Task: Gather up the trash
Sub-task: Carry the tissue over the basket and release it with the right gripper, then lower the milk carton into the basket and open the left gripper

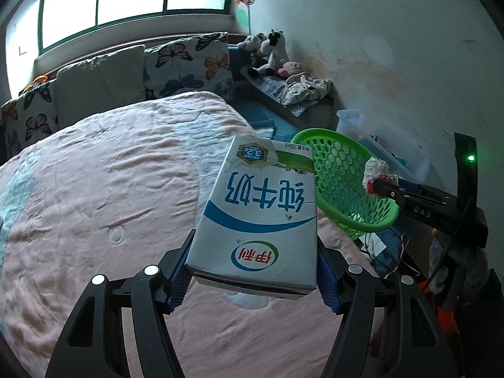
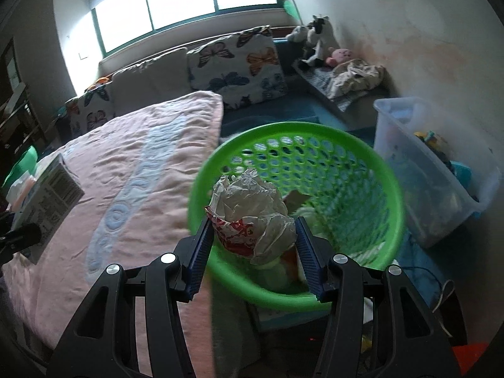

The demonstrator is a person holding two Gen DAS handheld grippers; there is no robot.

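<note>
Pink bedding [image 1: 94, 189] covers the bed, with a green basket [image 2: 390, 208] at its right edge. The right gripper [image 2: 254, 242] has its jaws clamped on a crumpled wrapper [image 2: 252, 211] over the basket's mouth; release it well inside the rim. The left gripper [image 1: 252, 278] clamps a milk carton [image 1: 261, 214] above the bed; bring it right, over the basket.
</note>
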